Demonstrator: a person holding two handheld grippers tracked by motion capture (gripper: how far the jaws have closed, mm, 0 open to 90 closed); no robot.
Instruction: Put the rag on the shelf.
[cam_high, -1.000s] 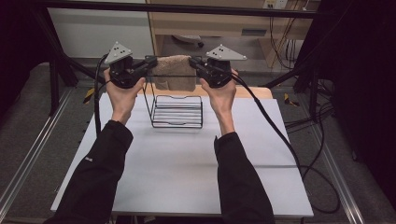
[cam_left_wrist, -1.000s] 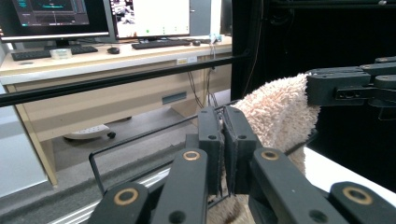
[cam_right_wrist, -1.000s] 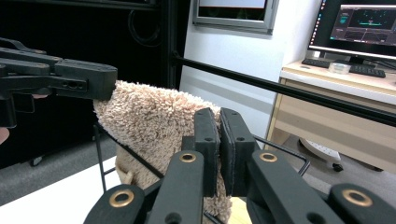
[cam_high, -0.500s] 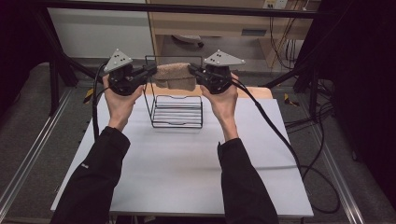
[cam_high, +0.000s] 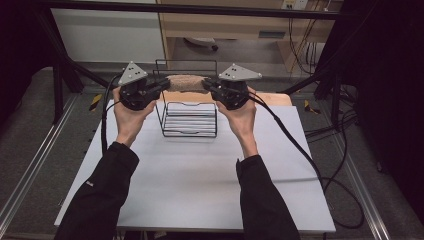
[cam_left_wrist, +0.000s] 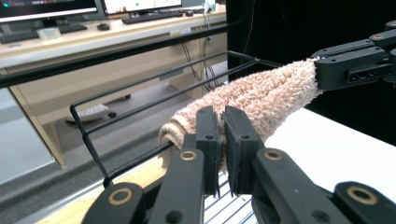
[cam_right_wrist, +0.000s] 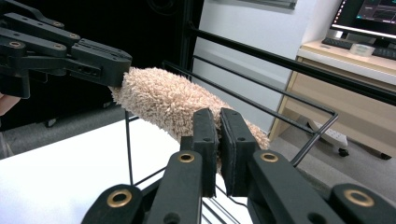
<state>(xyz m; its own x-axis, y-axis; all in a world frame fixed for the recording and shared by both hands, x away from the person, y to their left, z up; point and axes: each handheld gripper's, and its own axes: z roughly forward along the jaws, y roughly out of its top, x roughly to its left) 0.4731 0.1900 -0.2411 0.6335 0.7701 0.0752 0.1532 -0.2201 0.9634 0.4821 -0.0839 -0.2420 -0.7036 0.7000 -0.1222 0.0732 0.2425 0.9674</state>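
- Holding a rolled beige towel (cam_high: 186, 83) up between our two tools, and that's about where we are with hanging it on the black wire rack (cam_high: 190, 119).
- Left tool (cam_high: 161, 86) is pinching the towel's left end. In the left gripper view its jaws are pressed nearly together, with terry pile caught in the gap.
- Right tool (cam_high: 207, 85) has the other end the same way: jaws close together, with a bit of towel (cam_right_wrist: 163, 100) nipped between them. From that camera we can also see the left tool (cam_right_wrist: 116, 70) gripping the far end.
- The towel (cam_left_wrist: 261, 95) is stretched roughly level between both tools, up by the rack's tall back frame. It looks to sit right beside the top rails, but we can't tell whether it's resting on one or hanging just clear.
- The rack sits at the far middle of the white counter (cam_high: 190, 185), with its slatted base bare.
- Done so far, we reckon: towel picked up, gathered into a roll, and carried to the rack.
- What's left, as we read it: settle it on or over a rail, let go with both tools, and back our hands off. Neither tool has let go yet.
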